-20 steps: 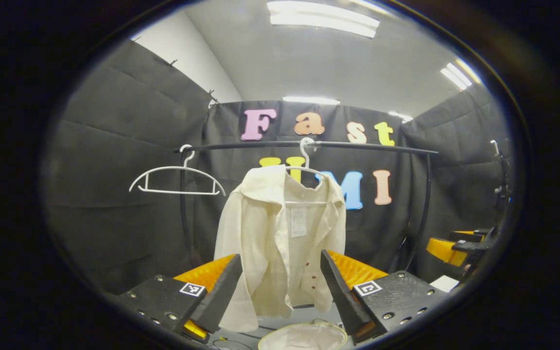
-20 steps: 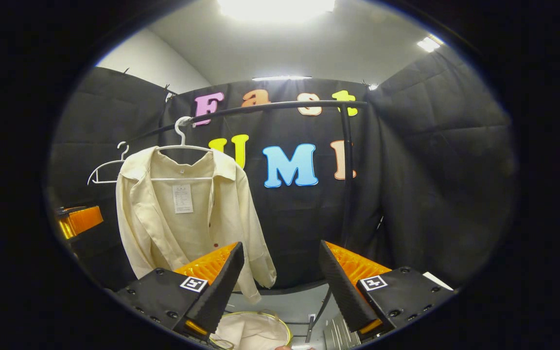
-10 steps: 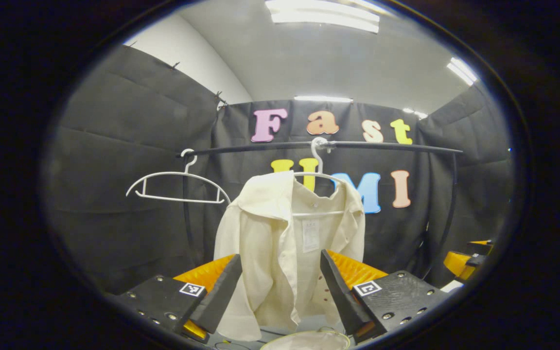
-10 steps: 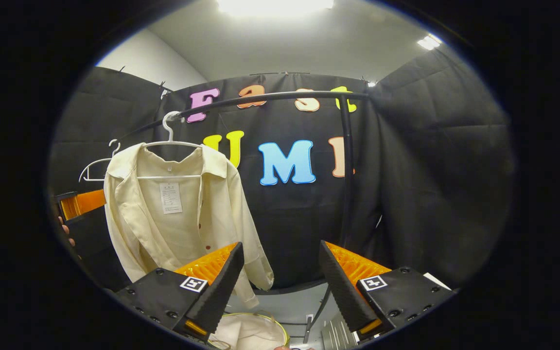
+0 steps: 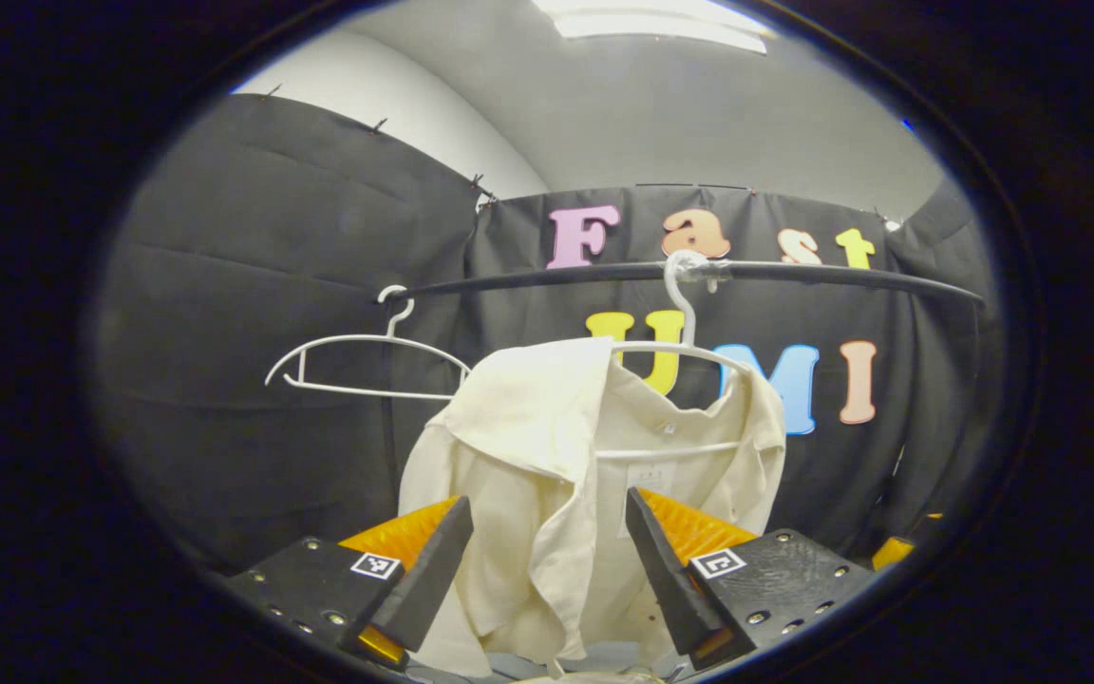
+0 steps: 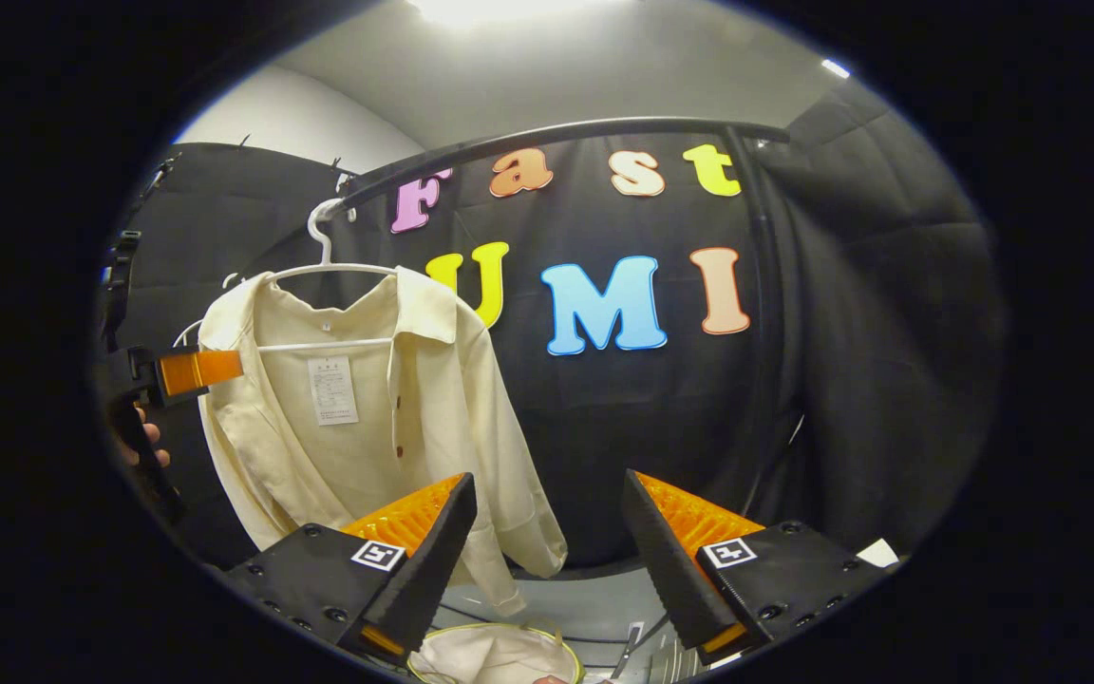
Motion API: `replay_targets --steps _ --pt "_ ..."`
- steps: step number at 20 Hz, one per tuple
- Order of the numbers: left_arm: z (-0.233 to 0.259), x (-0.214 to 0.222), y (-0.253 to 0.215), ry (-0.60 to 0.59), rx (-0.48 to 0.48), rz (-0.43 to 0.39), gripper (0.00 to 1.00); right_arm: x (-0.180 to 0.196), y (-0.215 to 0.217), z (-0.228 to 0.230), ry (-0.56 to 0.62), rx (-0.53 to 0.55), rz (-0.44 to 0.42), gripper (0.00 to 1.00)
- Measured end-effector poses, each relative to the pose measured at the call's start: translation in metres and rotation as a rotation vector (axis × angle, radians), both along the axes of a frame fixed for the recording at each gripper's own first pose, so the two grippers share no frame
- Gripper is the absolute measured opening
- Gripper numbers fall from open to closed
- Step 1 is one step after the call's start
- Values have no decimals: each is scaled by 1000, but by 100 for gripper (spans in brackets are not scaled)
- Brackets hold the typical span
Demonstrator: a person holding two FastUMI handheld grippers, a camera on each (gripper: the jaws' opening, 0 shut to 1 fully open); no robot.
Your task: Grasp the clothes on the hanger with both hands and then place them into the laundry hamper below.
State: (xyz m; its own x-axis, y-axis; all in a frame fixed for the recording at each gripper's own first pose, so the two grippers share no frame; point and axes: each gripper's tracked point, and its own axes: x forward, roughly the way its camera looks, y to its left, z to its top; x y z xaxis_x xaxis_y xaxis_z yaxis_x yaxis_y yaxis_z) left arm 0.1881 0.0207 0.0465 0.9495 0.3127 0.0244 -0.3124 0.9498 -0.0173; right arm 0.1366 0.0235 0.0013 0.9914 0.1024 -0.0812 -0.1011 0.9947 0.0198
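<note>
A cream shirt (image 5: 556,475) (image 6: 357,418) hangs open on a white hanger (image 5: 685,347) (image 6: 324,271) from a black rail (image 5: 794,274) (image 6: 547,138). In the left gripper view my left gripper (image 5: 547,546) stands open just before the shirt's front, with cloth showing between its fingers but not pinched. In the right gripper view my right gripper (image 6: 547,532) is open, to the right of the shirt's sleeve, with nothing between its fingers. The left gripper's orange fingers (image 6: 191,370) and a hand (image 6: 143,442) show beside the shirt's left shoulder. The hamper's rim (image 6: 499,632) lies below.
An empty white hanger (image 5: 362,366) hangs on the rail to the shirt's left. The rail's upright post (image 6: 770,313) stands at the right. Black cloth walls close in on three sides.
My left gripper has come closer to the shirt, which now looms larger between its fingers. My right gripper has risen and turned slightly, so the shirt and rail sit higher and nearer.
</note>
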Motion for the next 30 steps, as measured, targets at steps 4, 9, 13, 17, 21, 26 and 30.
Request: replay_targets --steps 4,9,13,17,21,26,30 --pt "0 26 20 12 90 165 94 30 11 -6 4 -14 78 98" --pt "-11 47 36 27 94 272 94 61 24 -22 49 2 160 98" --pt "-11 51 49 38 129 343 94 73 30 -31 52 -19 223 98" --pt "-6 46 56 38 157 383 45 79 35 -42 92 -8 279 98" --pt "-5 41 46 19 111 314 7 87 42 -40 72 -10 318 98" --pt "-3 30 40 44 79 248 2 77 68 -40 72 -3 398 93" --pt "-1 28 41 20 11 222 4 72 97 -25 58 20 440 93"
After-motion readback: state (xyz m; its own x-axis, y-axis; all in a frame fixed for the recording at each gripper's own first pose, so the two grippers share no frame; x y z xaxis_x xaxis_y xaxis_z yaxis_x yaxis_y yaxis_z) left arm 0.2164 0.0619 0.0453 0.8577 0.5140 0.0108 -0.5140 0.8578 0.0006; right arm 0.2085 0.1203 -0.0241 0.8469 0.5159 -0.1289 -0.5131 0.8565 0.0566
